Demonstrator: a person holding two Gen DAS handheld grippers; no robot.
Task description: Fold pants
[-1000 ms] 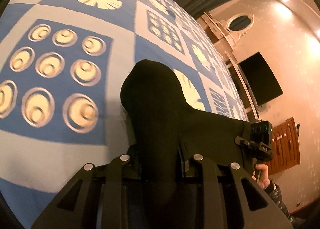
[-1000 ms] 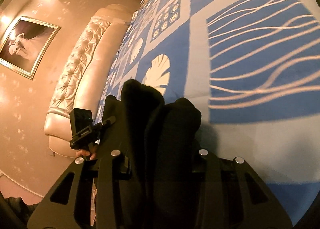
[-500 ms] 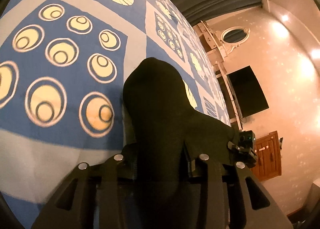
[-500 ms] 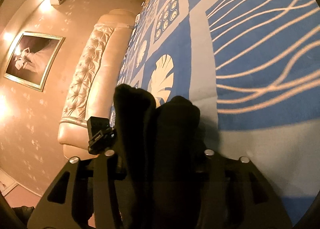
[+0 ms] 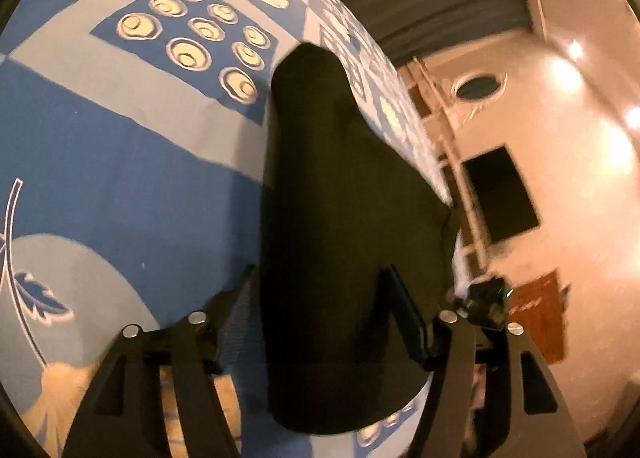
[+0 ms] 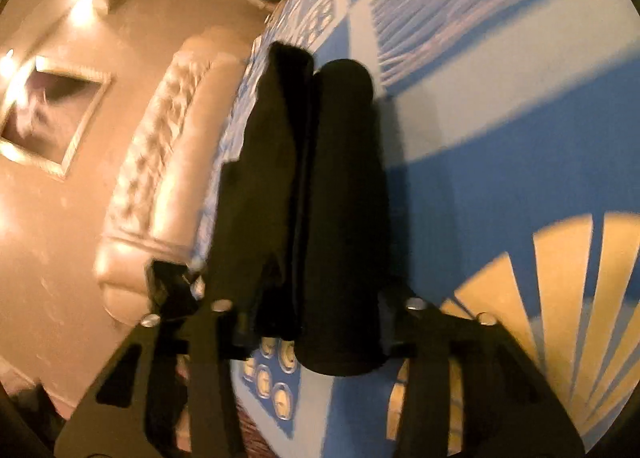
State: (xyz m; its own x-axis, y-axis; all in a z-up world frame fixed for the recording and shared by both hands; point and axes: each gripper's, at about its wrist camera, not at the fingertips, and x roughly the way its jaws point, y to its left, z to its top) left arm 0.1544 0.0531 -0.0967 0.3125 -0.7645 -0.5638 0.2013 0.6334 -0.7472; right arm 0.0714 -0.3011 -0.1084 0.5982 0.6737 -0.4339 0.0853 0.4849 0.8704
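— Where are the pants?

— The black pants lie on the blue patterned bedspread, in front of both tools. In the right view they show as two long folds side by side.

— Does the left gripper hold them?

— Its fingers stand wide apart, cloth between them, not pinched. The right gripper is spread the same way. A padded headboard stands at the left.

blue patterned bedspread, tufted headboard, framed picture, wall tv.
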